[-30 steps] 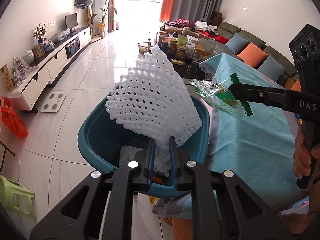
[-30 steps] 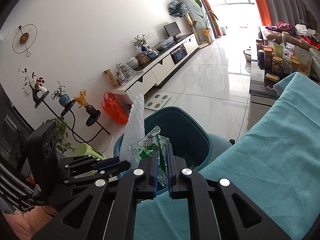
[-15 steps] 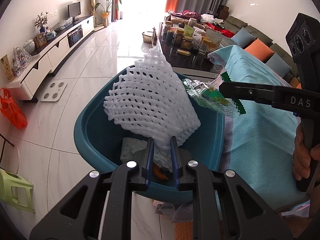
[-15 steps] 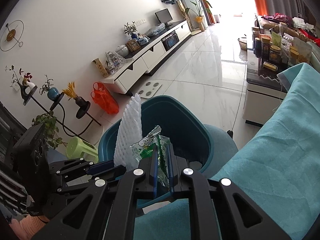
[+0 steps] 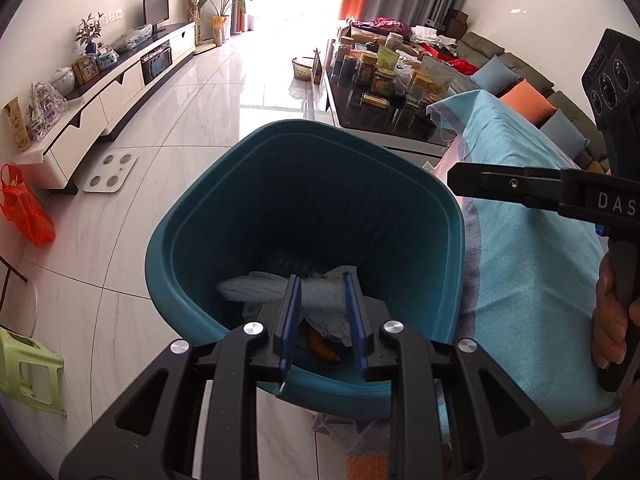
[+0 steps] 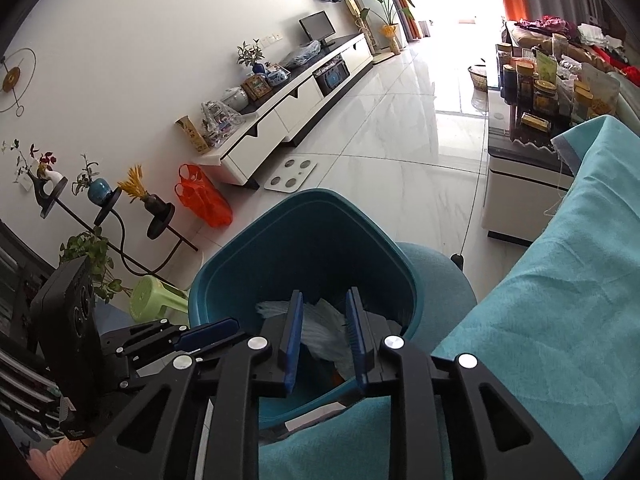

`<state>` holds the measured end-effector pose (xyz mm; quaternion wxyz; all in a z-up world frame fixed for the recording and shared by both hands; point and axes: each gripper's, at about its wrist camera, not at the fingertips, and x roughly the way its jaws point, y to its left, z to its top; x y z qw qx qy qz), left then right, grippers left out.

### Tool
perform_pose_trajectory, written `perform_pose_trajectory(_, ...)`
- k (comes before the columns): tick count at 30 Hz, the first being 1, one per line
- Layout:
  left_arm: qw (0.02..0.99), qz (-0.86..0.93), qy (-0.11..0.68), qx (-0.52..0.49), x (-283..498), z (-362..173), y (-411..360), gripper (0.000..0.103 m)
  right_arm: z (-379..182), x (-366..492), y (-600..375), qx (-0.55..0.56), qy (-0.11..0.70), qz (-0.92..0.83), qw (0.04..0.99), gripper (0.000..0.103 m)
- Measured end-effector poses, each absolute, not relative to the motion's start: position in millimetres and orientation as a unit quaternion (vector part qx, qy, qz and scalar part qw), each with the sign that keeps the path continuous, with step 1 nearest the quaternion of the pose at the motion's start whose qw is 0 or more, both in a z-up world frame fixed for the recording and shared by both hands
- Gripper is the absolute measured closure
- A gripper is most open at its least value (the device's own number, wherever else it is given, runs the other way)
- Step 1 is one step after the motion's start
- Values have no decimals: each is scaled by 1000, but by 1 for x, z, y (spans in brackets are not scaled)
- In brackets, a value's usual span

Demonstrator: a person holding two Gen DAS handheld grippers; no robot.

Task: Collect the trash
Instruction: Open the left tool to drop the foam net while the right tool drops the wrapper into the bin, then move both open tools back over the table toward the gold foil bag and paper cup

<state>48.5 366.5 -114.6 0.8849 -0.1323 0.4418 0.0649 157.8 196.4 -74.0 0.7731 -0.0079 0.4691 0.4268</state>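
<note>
A bright living room with a pale tiled floor (image 5: 224, 128) is shown, a long white TV cabinet (image 6: 296, 108) set along the wall and a cluttered dark coffee table (image 5: 384, 120) beyond. A teal cloth (image 6: 560, 280) is spread over the surface beside which a teal waste bin (image 5: 200, 216) has been stood, presumably so that rubbish can be dropped straight over the edge. Both grippers are held angled down over the bin's mouth, judged the release step. The left gripper (image 5: 322, 320) is seen with its jaws opening and nothing between them; the right gripper (image 6: 324, 336) likewise, jaws opening and empty. The trash lies at the bottom of the bin: crumpled white paper or foam (image 5: 320, 300) and an orange scrap (image 5: 322, 346), perhaps peel. An orange plastic bag (image 6: 202, 196), a white bathroom scale (image 5: 110, 170) and a green stool (image 5: 28, 372) are left on the floor, well apart from the bin; nothing is seen barring withdrawal
</note>
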Motion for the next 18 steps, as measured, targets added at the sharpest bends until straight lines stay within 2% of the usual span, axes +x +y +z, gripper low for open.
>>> perform_pose_trajectory(2,887,71,434,-137,45,-112,368,55,-72,157,193,-4,467,428,774,80)
perform_pose_trajectory(7,899,71,408,-140,37,-98,365,54,-65,151,179,5,451,434,780,76)
perform_pose_trajectory(10,911,70,382,-138,26,-83,360,45,-54,144,166,10,432,439,788,70)
perform_pose_trajectory(13,928,56,346,-126,14,-63,347,35,-40,133,149,14,405,446,798,68)
perform_pose_trajectory(18,950,24,294,-99,0,-32,309,17,-18,111,105,19,354,446,822,56)
